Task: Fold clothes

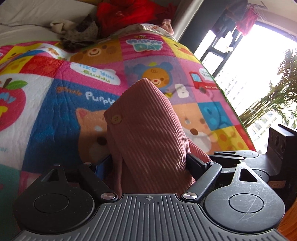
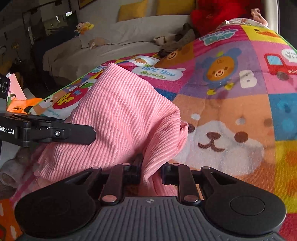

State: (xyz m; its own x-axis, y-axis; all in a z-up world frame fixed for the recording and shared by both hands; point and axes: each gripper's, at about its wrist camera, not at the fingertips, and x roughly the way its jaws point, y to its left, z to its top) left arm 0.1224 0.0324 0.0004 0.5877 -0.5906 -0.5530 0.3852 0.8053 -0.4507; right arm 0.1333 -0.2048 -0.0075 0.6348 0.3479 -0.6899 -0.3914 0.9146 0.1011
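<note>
A pink ribbed garment point(image 1: 146, 129) with a tan button point(image 1: 116, 119) hangs between my grippers above a colourful cartoon blanket point(image 1: 65, 96). My left gripper point(image 1: 152, 163) is shut on one edge of it; its fingers are hidden by the cloth. The same garment point(image 2: 120, 120) shows in the right wrist view, where my right gripper point(image 2: 149, 174) is shut on another edge. The left gripper's fingers point(image 2: 78, 132) reach in from the left of that view, touching the cloth. The right gripper's body point(image 1: 259, 161) shows at the right of the left wrist view.
The blanket point(image 2: 232, 115) covers a bed. A pile of red and dark clothes point(image 1: 118, 16) lies at the blanket's far end. A grey sofa point(image 2: 111, 42) with yellow cushions stands behind. A bright window point(image 1: 259, 64) and a plant are at the right.
</note>
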